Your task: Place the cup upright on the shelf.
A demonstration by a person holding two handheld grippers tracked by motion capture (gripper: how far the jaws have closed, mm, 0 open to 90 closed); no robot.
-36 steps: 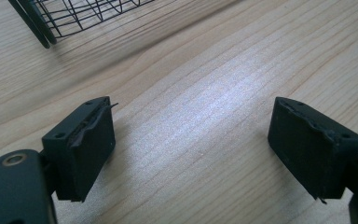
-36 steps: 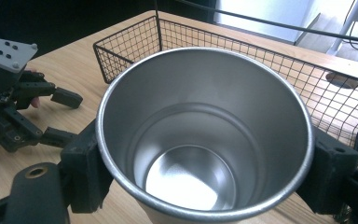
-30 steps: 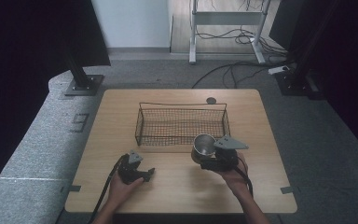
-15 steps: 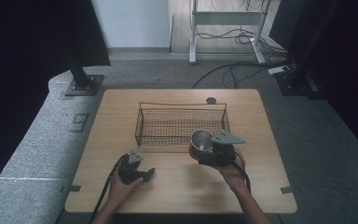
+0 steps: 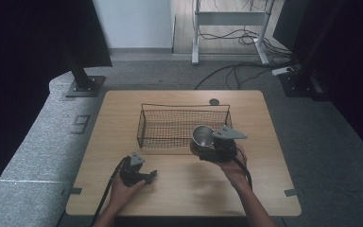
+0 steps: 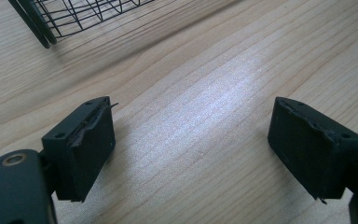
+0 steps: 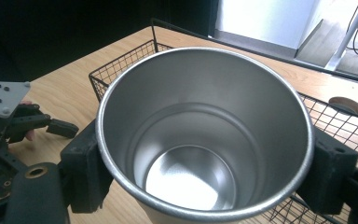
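The right tongs (image 5: pixel 207 147) are clamping the upright steel cup (image 7: pixel 205 135) by its sides, holding it just beside the wire basket (image 5: pixel 170 126), seemingly against its near right wall. The left tongs (image 6: pixel 191 154) are gaping empty over the bench (image 5: pixel 264 189), farther away.

A silver steel cup (image 7: pixel 205 140), its brushed inside shining pale grey, sits between the matte black jaws of the right gripper (image 7: pixel 205 172). The wire basket (image 5: pixel 170 124) is black mesh; the table (image 5: pixel 179 189) is light blond wood with a fine straight grain (one small dark round spot near its far edge). The left gripper (image 6: pixel 191 149) is also black.
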